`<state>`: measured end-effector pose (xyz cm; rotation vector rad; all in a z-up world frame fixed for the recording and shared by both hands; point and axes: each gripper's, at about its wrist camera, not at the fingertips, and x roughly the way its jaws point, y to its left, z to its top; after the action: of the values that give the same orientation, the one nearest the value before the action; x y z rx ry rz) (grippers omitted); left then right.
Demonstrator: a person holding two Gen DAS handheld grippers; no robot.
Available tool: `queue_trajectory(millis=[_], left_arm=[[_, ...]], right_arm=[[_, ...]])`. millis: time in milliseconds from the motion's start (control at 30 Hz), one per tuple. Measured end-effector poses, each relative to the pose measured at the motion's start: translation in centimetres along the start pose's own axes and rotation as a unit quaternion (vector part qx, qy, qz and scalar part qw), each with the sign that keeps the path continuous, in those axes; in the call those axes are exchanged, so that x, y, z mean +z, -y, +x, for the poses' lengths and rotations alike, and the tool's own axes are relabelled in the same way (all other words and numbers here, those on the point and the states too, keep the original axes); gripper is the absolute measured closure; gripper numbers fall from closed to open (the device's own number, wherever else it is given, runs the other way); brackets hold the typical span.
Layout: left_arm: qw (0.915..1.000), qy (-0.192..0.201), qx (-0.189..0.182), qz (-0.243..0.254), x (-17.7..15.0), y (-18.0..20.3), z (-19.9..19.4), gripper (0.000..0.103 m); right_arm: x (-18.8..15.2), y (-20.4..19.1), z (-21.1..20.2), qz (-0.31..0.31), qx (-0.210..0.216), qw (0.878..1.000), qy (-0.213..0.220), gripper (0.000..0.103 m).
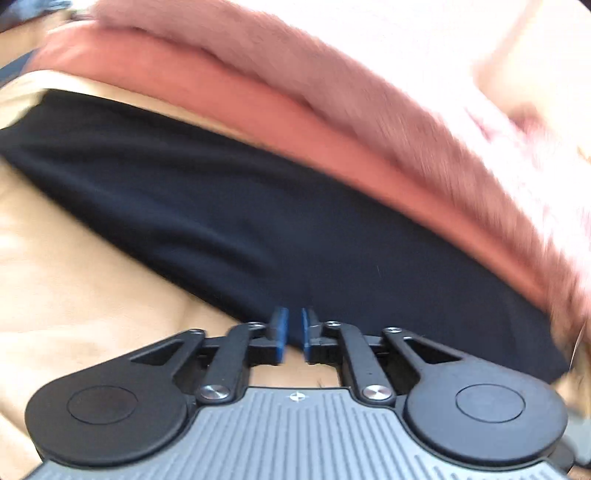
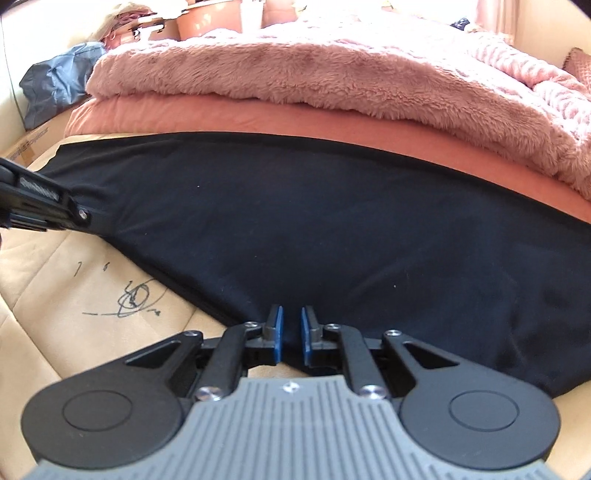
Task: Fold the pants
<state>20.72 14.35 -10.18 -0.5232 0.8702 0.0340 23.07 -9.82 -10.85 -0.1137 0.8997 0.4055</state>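
The black pants (image 2: 314, 229) lie spread flat on a beige padded surface (image 2: 55, 332), running from far left to near right. My right gripper (image 2: 291, 334) is at their near edge, its blue pads shut on a fold of the black cloth. My left gripper (image 2: 86, 218) comes in from the left edge of the right wrist view and grips the pants' far left corner, where the cloth is drawn to a point. In the blurred left wrist view the pants (image 1: 221, 206) cross the middle, and the left gripper (image 1: 294, 332) has black cloth pinched between its narrow-set pads.
Behind the pants runs a salmon cushion (image 2: 221, 118) with a fluffy pink blanket (image 2: 332, 74) piled on top. A blue bag (image 2: 55, 85) and terracotta pots (image 2: 207, 18) stand at the back left. A pen scribble (image 2: 136, 295) marks the beige surface.
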Motion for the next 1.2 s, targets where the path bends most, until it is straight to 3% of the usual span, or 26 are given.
queue_trajectory(millis=[33, 100, 167, 267, 367, 467, 667, 800, 900, 967, 1067, 1200], left_arm=[[0.9993, 0.022, 0.004, -0.029, 0.4, -1.3, -0.8, 0.072], [0.9938, 0.061, 0.025, -0.089, 1.3, -4.3, -2.2, 0.060], [0.9829, 0.089, 0.042, -0.156, 2.1, -7.6, -3.1, 0.053], [0.9552, 0.122, 0.044, -0.266, 2.8, -12.7, -3.9, 0.048], [0.9305, 0.137, 0.038, -0.338, 3.0, -16.3, -3.6, 0.045], [0.9153, 0.150, -0.001, -0.374, 3.0, -18.5, -3.0, 0.043], [0.8966, 0.177, -0.033, -0.404, 3.9, -20.9, -1.8, 0.044], [0.8963, 0.189, -0.033, -0.400, 5.4, -21.9, -1.3, 0.045], [0.8953, 0.191, -0.024, -0.402, 6.0, -22.7, -1.0, 0.059], [0.8990, 0.182, 0.002, -0.399, 6.6, -23.0, -0.8, 0.086], [0.9110, 0.171, 0.026, -0.374, 7.4, -22.8, -1.1, 0.098], [0.9368, 0.184, 0.060, -0.291, 9.0, -18.9, -2.7, 0.099]], right_arm=[[0.2, 0.2, -0.2, 0.003, 0.003, 1.000, 0.003, 0.097], [0.8, 0.8, -0.9, 0.017, 0.011, 1.000, 0.024, 0.096], [1.7, 1.2, -0.8, 0.023, 0.012, 0.999, 0.031, 0.096], [2.4, 1.4, -0.2, 0.020, 0.006, 0.999, 0.027, 0.093], [2.9, 1.3, 0.8, 0.021, 0.003, 1.000, 0.017, 0.088], [2.9, 1.6, 1.7, 0.035, 0.004, 0.999, 0.003, 0.088], [2.7, 0.8, 2.4, 0.012, -0.001, 1.000, -0.003, 0.083], [2.8, 0.7, 2.7, 0.012, 0.000, 1.000, -0.002, 0.081], [2.7, 0.7, 2.8, 0.012, 0.002, 1.000, -0.001, 0.081], [2.5, 0.7, 2.7, 0.008, 0.002, 1.000, -0.001, 0.081], [2.5, 0.7, 2.7, 0.005, 0.004, 1.000, -0.002, 0.080], [2.6, 0.6, 2.8, 0.004, 0.004, 1.000, -0.006, 0.080]])
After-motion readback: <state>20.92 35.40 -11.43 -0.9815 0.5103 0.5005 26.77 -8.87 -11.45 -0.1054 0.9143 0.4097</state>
